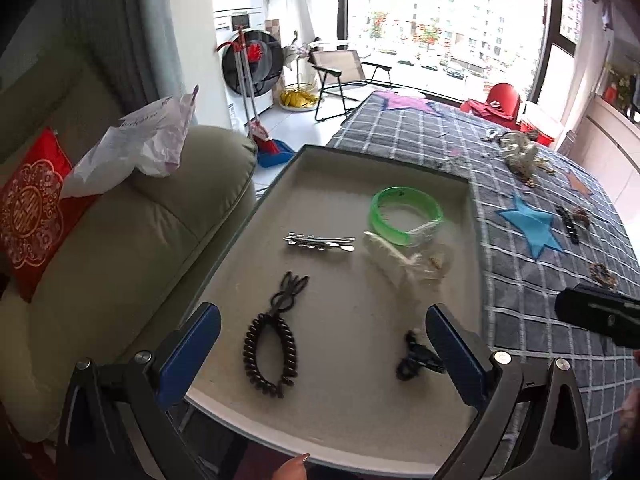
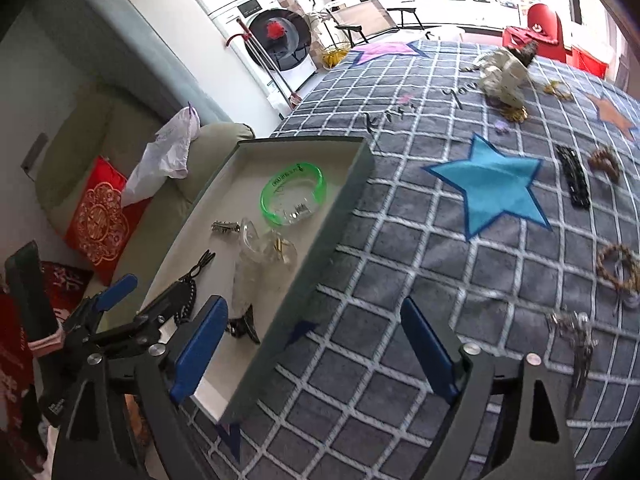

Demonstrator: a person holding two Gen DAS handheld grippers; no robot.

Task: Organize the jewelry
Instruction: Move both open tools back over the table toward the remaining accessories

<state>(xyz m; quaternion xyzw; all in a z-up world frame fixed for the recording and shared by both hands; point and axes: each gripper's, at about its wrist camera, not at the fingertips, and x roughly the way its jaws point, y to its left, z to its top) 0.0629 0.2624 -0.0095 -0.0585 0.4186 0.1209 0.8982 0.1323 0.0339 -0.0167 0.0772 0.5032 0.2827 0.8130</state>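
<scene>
- From the left wrist view, the left gripper (image 1: pixel 324 344) hovered over the near end of the shallow tray (image 1: pixel 348 440), its blue fingers (image 1: pixel 188 356) spread wide apart with nothing between them.
- On the tray floor a green bangle (image 1: pixel 406 216) lay toward the far right corner, with a silver hair clip (image 1: pixel 320 241) to its left near the middle.
- A clear plastic piece (image 1: pixel 404 258) sat just beside the bangle, on its near side.
- A black coil hair tie (image 1: pixel 270 354) lay near the tray's near left edge, and a small black claw clip (image 1: pixel 416 358) lay just beside the right finger.
- From the right wrist view, the right gripper (image 2: pixel 314 346) hung above the tray's long right wall (image 2: pixel 304 300) and the checked cloth (image 2: pixel 400 264), its fingers (image 2: pixel 200 348) also held wide apart and empty.
- The left gripper (image 2: pixel 156 300) showed over the tray's near left part.
- Out on the cloth, well apart from the tray, lay a black barrette (image 2: pixel 576 182), a brown beaded bracelet (image 2: pixel 618 268), a brown scrunchie (image 2: pixel 606 164) and a silver clip (image 2: pixel 578 344) toward the right edge.
- A cream fabric bundle (image 2: pixel 506 76) sat near the cloth's far edge.
</scene>
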